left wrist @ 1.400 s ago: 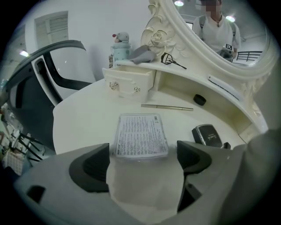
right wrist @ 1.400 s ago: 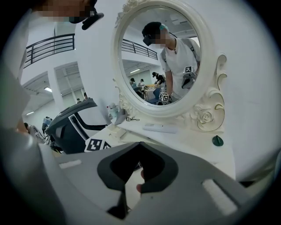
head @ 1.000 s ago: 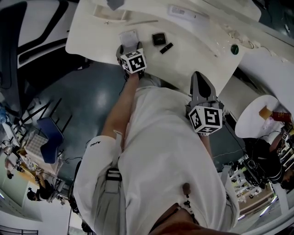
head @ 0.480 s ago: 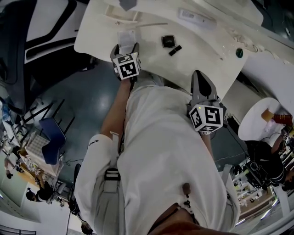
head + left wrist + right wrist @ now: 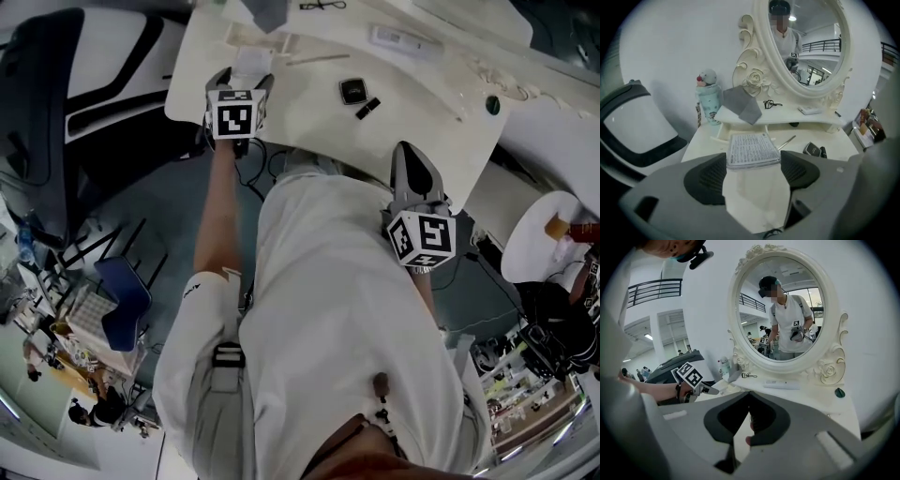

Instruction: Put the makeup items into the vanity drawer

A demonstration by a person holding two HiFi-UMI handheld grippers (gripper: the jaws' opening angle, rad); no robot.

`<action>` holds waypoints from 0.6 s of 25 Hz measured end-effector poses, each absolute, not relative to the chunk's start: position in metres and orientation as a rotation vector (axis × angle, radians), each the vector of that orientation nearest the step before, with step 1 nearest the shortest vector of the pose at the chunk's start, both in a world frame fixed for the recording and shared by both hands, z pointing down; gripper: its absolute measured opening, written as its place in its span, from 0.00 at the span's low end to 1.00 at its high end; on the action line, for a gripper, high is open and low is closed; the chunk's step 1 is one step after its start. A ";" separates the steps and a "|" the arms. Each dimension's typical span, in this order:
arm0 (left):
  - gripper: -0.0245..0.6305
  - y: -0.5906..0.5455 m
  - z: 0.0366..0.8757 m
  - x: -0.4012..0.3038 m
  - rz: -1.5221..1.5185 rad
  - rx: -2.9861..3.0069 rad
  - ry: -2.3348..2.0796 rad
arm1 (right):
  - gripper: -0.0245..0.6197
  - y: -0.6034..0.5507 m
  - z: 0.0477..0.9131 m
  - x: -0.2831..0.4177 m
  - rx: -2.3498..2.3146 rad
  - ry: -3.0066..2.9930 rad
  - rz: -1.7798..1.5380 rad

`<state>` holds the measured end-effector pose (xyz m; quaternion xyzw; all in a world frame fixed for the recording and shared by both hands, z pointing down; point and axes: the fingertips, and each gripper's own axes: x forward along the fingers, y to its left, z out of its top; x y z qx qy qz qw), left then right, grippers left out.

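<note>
**Left gripper clamped on flat packet at vanity's near edge**

The left gripper (image 5: 246,80) clamps a flat, rectangular, print-covered packet (image 5: 753,151) by its two sides. It is over the glossy white vanity top (image 5: 412,103), at 11 o'clock in the head view. A square black compact (image 5: 352,91) and a short dark stick (image 5: 367,108) lie on the top at the packet's 3 o'clock. The right gripper (image 5: 413,159), its jaws closed to a point, hangs at their 5 o'clock over the person's white shirt (image 5: 337,309).

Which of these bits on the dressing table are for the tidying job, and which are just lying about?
For the job: printed packet held by the left gripper, black compact, black tube, eyelash curler.
Just lying about: grey cloth, teal bottle, small green object.
</note>
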<state>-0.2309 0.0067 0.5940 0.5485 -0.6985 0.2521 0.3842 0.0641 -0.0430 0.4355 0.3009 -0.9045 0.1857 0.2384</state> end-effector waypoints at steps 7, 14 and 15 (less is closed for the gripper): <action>0.60 -0.017 0.603 -0.245 0.768 1.474 -1.595 | 0.05 -0.042 0.432 0.057 0.940 -2.469 0.529; 0.60 -0.039 0.613 -0.255 0.808 1.511 -1.546 | 0.05 -0.050 0.432 0.058 1.058 -2.443 0.574; 0.60 -0.042 0.615 -0.256 0.805 1.516 -1.541 | 0.05 -0.051 0.433 0.057 1.063 -2.439 0.575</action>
